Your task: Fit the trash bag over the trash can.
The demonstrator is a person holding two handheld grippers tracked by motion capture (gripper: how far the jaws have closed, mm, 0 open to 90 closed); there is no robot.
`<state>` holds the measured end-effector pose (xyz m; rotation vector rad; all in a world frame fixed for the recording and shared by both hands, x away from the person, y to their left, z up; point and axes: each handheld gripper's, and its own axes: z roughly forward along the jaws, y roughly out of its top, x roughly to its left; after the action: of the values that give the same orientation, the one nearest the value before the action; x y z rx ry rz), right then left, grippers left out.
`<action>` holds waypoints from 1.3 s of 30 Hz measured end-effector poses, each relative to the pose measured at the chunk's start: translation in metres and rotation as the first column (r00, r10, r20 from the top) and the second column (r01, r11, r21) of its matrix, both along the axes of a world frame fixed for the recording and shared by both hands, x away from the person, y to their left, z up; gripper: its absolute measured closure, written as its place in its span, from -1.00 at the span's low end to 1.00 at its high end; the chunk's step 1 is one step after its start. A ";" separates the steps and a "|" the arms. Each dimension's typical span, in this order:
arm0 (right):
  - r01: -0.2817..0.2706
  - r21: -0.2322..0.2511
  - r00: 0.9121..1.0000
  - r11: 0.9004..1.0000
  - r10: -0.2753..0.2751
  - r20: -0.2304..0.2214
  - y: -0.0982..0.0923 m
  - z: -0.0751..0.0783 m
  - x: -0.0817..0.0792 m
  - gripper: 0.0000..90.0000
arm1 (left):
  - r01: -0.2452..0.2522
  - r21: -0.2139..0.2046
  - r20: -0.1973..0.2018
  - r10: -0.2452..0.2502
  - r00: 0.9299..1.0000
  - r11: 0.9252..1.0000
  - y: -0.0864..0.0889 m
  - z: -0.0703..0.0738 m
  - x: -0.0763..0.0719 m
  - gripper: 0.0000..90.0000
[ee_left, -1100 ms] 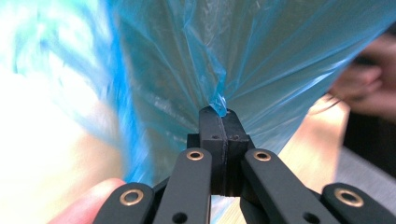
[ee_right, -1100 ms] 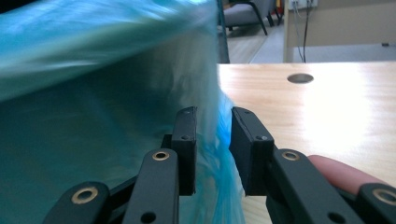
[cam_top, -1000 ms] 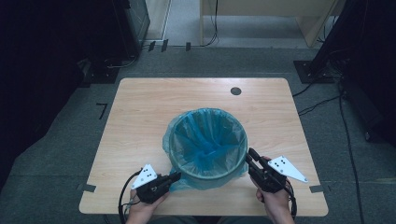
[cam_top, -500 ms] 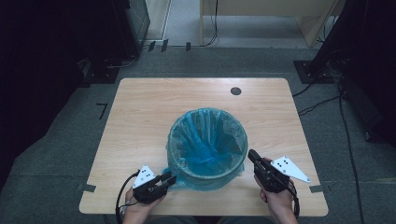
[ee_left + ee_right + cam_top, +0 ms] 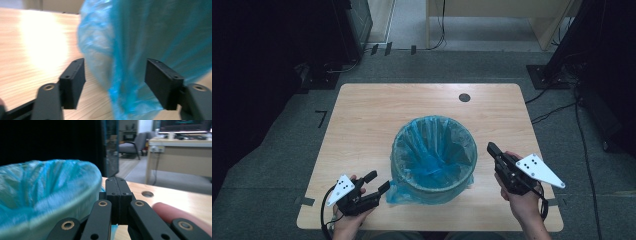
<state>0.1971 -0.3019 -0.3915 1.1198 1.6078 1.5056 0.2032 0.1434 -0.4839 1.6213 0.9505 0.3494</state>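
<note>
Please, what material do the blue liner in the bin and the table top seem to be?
The blue liner looks like thin, translucent plastic film: it wrinkles, shines and folds over the bin's rim. The table top looks like pale wood or a wood-look laminate, smooth and slightly glossy, with straight grain lines; which one is unclear.

The high view is evenly lit but soft, its left side dark. In the left gripper view, glare whitens the table (image 5: pixel 37 42) upper left; the blue bag (image 5: pixel 155 32) is motion-blurred.
</note>
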 end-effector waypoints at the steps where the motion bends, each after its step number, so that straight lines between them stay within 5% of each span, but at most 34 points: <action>1: -0.017 -0.012 1.000 1.000 0.017 0.004 0.000 0.005 0.002 1.00 | -0.020 0.010 -0.010 0.020 1.000 1.000 0.003 -0.001 0.001 -0.39; 4: -0.080 -0.061 0.997 0.995 0.081 0.017 0.000 0.018 0.010 1.00 | -0.091 0.084 -0.045 0.095 0.994 0.992 0.012 -0.004 0.003 -0.63; 6: -0.119 -0.094 0.992 0.988 0.122 0.024 0.003 0.027 0.013 1.00 | -0.141 0.134 -0.057 0.150 0.987 0.981 0.019 -0.007 0.005 -0.77; 11: -0.204 -0.164 0.976 0.965 0.214 0.046 0.012 0.044 0.020 1.00 | -0.243 0.238 -0.122 0.278 0.953 0.940 0.039 -0.014 0.012 -1.00; 15: -0.367 -0.183 0.922 0.912 0.383 0.060 0.018 0.053 0.027 1.00 | -0.255 0.319 -0.139 0.311 0.940 0.913 0.048 -0.021 0.016 -1.00; 16: -0.390 -0.196 0.912 0.900 0.407 0.056 0.021 0.055 0.028 1.00 | -0.256 0.353 -0.147 0.324 0.935 0.900 0.049 -0.024 0.017 -1.00; 17: -0.423 -0.222 0.895 0.879 0.443 0.049 0.025 0.057 0.030 1.00 | -0.253 0.384 -0.155 0.333 0.930 0.888 0.049 -0.028 0.019 -1.00; 19: -0.474 -0.252 0.866 0.843 0.499 0.041 0.034 0.061 0.033 1.00 | -0.246 0.412 -0.162 0.336 0.928 0.877 0.048 -0.032 0.020 -1.00; 22: -0.546 -0.292 0.814 0.785 0.580 0.038 0.045 0.066 0.038 1.00 | -0.240 0.438 -0.176 0.344 0.922 0.867 0.045 -0.034 0.022 -1.00; 25: -0.612 -0.334 0.757 0.717 0.653 0.017 0.057 0.070 0.044 1.00 | -0.222 0.467 -0.202 0.348 0.915 0.856 0.043 -0.036 0.026 -1.00; 26: -0.627 -0.346 0.743 0.698 0.669 0.005 0.061 0.072 0.046 1.00 | -0.221 0.482 -0.196 0.350 0.916 0.848 0.041 -0.036 0.026 -1.00; 30: -0.694 -0.391 0.668 0.605 0.744 -0.034 0.076 0.076 0.052 1.00 | -0.228 0.480 -0.198 0.357 0.913 0.847 0.040 -0.036 0.029 -1.00; 31: -0.712 -0.405 0.644 0.573 0.764 -0.051 0.081 0.077 0.054 1.00 | -0.229 0.479 -0.198 0.358 0.912 0.847 0.040 -0.036 0.029 -1.00; 35: -0.736 -0.490 0.584 0.467 0.804 -0.110 0.100 0.078 0.057 1.00 | -0.232 0.479 -0.198 0.362 0.911 0.847 0.040 -0.036 0.029 -1.00; 39: -0.757 -0.565 0.509 0.329 0.839 -0.194 0.123 0.074 0.056 1.00 | -0.236 0.480 -0.199 0.367 0.909 0.845 0.039 -0.036 0.029 -1.00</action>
<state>0.2535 -0.1790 -0.3176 -0.2669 2.4731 1.3410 0.2325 0.1825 -0.5198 1.9752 1.4378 0.6011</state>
